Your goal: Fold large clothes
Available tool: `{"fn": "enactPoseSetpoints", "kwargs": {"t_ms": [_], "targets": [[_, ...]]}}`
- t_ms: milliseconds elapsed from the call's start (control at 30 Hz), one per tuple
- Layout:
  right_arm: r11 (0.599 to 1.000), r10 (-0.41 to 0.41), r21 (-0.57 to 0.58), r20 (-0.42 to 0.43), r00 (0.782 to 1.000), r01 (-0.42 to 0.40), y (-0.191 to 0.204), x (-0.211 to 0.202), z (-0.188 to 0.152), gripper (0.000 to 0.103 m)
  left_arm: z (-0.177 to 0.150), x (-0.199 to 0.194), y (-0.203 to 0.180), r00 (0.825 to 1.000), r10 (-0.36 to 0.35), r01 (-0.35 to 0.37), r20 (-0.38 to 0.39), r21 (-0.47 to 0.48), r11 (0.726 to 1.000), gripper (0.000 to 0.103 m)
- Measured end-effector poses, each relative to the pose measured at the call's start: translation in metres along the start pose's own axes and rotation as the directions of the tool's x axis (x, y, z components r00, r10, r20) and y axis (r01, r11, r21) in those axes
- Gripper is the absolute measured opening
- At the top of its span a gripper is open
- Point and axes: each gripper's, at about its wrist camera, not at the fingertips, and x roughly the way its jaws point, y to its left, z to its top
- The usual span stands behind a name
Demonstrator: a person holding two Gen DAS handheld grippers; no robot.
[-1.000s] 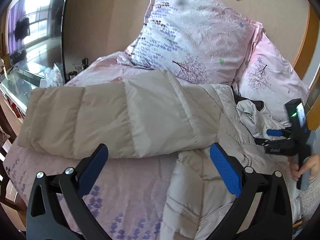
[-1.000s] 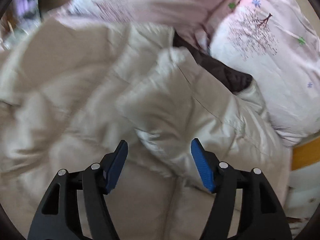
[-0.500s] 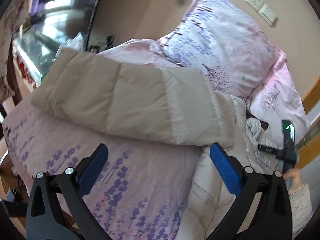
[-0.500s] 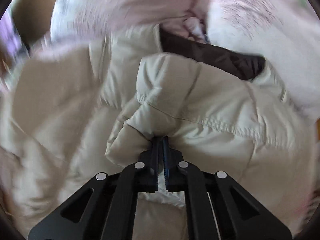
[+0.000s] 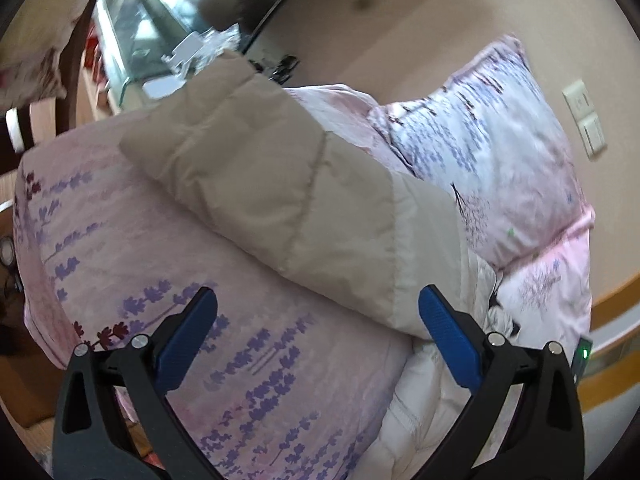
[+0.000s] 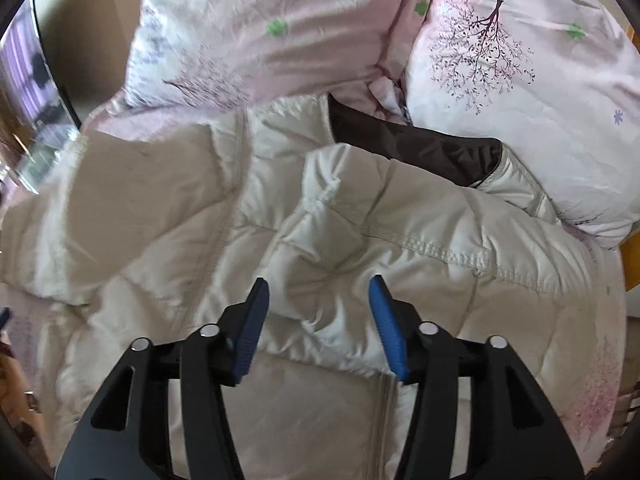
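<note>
Both claws gape with nothing between their pads, the left claw (image 5: pixel 316 332) over the bedspread (image 5: pixel 120 240), the right claw (image 6: pixel 318 320) over the cream down jacket (image 6: pixel 400 232).

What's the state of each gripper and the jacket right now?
Left gripper: open, empty, above the pink floral bedsheet.
Right gripper: open, blue fingers either side of a jacket fold.
Cream quilted puffer jacket: sleeve folded across body, brown lining showing.

Soft bright daylight, mild motion blur on pillows (image 6: pixel 256 32), heavy fisheye bending, dark vignetted corners
</note>
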Motion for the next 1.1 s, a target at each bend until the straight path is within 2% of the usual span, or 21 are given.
{"fn": "enactPoseSetpoints", "kwargs": {"t_ms": [67, 233, 467, 533, 600, 633, 667, 767, 967, 1100], "targets": [[1.000, 0.029, 0.002, 0.008, 1.000, -0.029, 0.001, -0.008, -0.001, 0.059, 0.004, 0.002, 0.006, 1.000, -0.004, 0.004, 0.001, -0.044, 0.999, 0.096], [0.997, 0.078, -0.010, 0.006, 0.997, -0.078, 0.006, -0.022, -0.010, 0.060, 0.017, 0.010, 0.021, 1.000, 0.018, -0.018, 0.000, -0.148, 0.989, 0.084], [0.996, 0.073, -0.047, -0.006, 0.997, -0.073, 0.012, -0.023, -0.019, 0.061, 0.040, 0.015, 0.040, 0.997, 0.061, -0.049, 0.037, -0.259, 0.965, 0.059], [0.996, 0.066, -0.052, -0.014, 0.998, -0.067, 0.012, -0.021, -0.021, 0.061, 0.046, 0.018, 0.042, 0.997, 0.075, -0.064, 0.032, -0.271, 0.961, 0.051], [0.996, 0.066, -0.052, -0.024, 0.998, -0.067, 0.009, -0.019, -0.025, 0.061, 0.052, 0.024, 0.042, 0.996, 0.089, -0.081, 0.019, -0.270, 0.960, 0.030], [0.996, 0.065, -0.052, -0.026, 0.998, -0.066, 0.008, -0.019, -0.026, 0.061, 0.053, 0.025, 0.042, 0.995, 0.097, -0.089, 0.016, -0.266, 0.960, 0.024], [0.997, 0.063, -0.051, -0.029, 0.998, -0.064, 0.006, -0.019, -0.027, 0.061, 0.055, 0.025, 0.041, 0.995, 0.097, -0.088, 0.020, -0.262, 0.961, 0.015], [0.997, 0.052, -0.046, -0.028, 0.998, -0.053, -0.003, -0.022, -0.032, 0.062, 0.063, 0.019, 0.023, 0.995, 0.089, -0.077, 0.048, -0.211, 0.974, 0.008], [1.000, 0.013, 0.000, 0.000, 1.000, -0.013, -0.036, -0.034, -0.036, 0.064, 0.078, -0.004, -0.051, 0.991, 0.029, -0.025, 0.130, -0.038, 0.999, 0.007], [0.999, 0.001, 0.038, 0.001, 1.000, -0.001, -0.054, -0.036, -0.040, 0.064, 0.073, -0.010, -0.121, 0.988, -0.038, 0.019, 0.150, 0.124, 0.992, 0.006]]}}
